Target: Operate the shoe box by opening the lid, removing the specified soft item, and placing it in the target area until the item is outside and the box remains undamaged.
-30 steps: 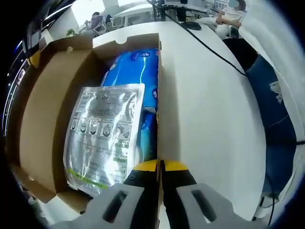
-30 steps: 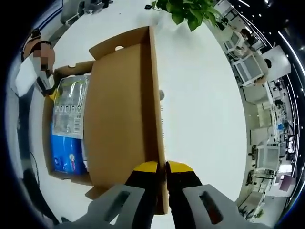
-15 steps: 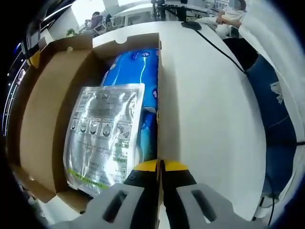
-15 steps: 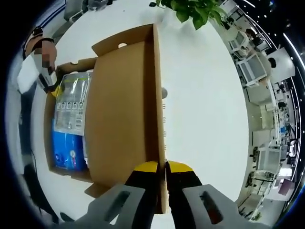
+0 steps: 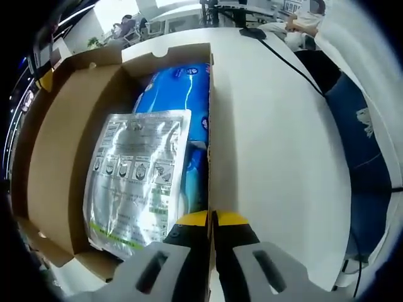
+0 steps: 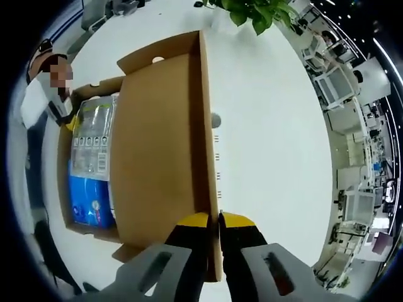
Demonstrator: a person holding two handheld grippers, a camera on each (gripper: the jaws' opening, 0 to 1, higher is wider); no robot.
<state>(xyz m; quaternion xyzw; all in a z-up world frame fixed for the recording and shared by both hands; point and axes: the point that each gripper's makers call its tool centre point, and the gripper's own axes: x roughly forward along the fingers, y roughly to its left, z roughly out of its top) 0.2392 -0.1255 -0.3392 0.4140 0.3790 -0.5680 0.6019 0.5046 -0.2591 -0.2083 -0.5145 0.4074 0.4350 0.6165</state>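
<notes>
Two steps remain: the lid [image 6: 160, 145] is already swung open, but the silver pouch [image 5: 135, 179] and blue pack [image 5: 182, 100] still lie inside the shoe box [image 5: 60, 157]. Left gripper [image 5: 211, 221] pinches the box wall at 6 o'clock; right gripper [image 6: 214, 221] clamps the lid's edge.

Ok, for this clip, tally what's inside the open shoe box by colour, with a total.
Silver foil pouch: 1
Blue soft pack: 1
Total in the shoe box: 2
</notes>
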